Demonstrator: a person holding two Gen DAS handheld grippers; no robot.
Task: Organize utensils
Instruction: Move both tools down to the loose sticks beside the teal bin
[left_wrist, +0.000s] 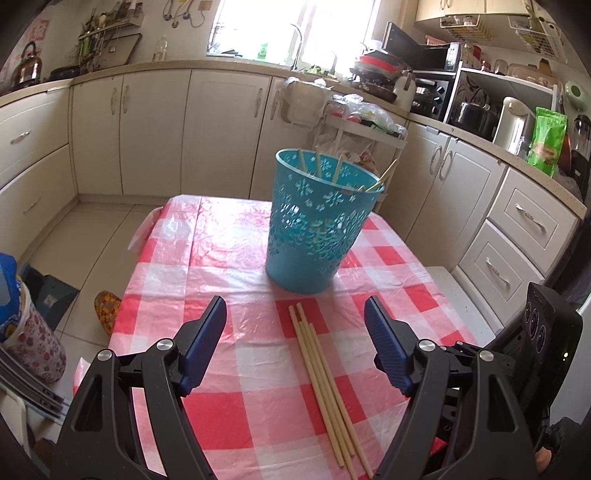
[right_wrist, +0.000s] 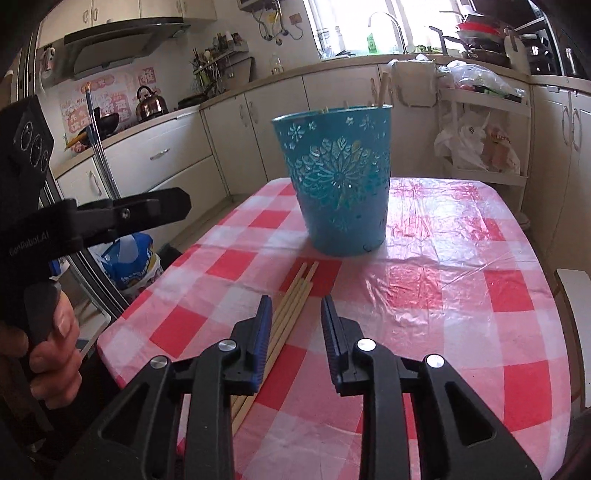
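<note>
the table (left_wrist: 221, 236) with its red and white checked plastic cover fills the lower middle of both views. the teal cut-out bin (left_wrist: 314, 229) stands upright at centre frame, a few chopsticks (left_wrist: 338, 168) leaning inside it with their tips above the rim. the left gripper (left_wrist: 295, 323) sits at the bottom of its own view with jaws wide apart and nothing between them; from the right wrist it shows at the left edge. the right gripper (right_wrist: 297, 317) has jaws partly apart, empty. the loose chopsticks (left_wrist: 325, 376) lie side by side on the cover just in front of the bin, directly between the left jaws and just left of the right ones. they look light, stiff, thin and smooth, likely to roll or slide on the glossy plastic; a pinch across the bundle near mid-length seems safest.
</note>
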